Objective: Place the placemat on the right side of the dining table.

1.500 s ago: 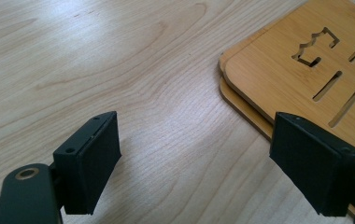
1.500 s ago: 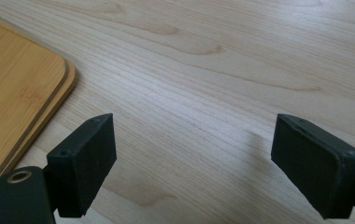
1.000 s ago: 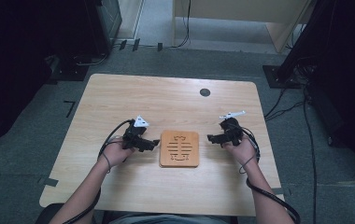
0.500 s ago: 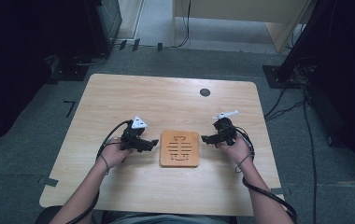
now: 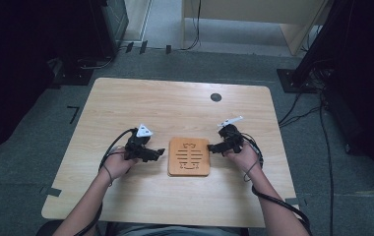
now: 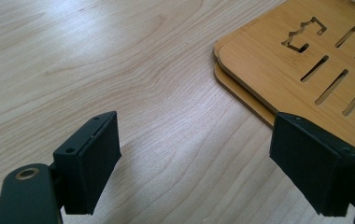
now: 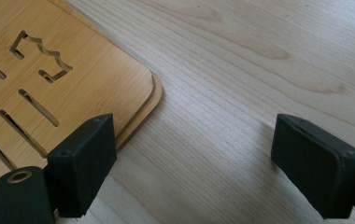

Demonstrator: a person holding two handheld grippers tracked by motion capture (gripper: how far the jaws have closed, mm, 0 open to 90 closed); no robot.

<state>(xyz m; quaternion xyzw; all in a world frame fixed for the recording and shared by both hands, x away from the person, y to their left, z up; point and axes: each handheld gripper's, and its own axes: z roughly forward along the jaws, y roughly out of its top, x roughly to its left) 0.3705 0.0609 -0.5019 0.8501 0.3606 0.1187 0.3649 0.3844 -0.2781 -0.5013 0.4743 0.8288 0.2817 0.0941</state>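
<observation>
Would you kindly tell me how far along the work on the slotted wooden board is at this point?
Done: each tool is at one side of the slotted wooden board, which lies flat on the table. In hand: the left tool and the right tool stand open at the board's edges, gripping nothing. Left: closing on the board and whatever handling follows.

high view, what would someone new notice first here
A square bamboo board with slots cut through it lies flat near the front middle of a pale wooden table. The left gripper and right gripper flank it, one at each side edge, both with jaws open and holding nothing. In both gripper views the board looks made of two stacked layers.
</observation>
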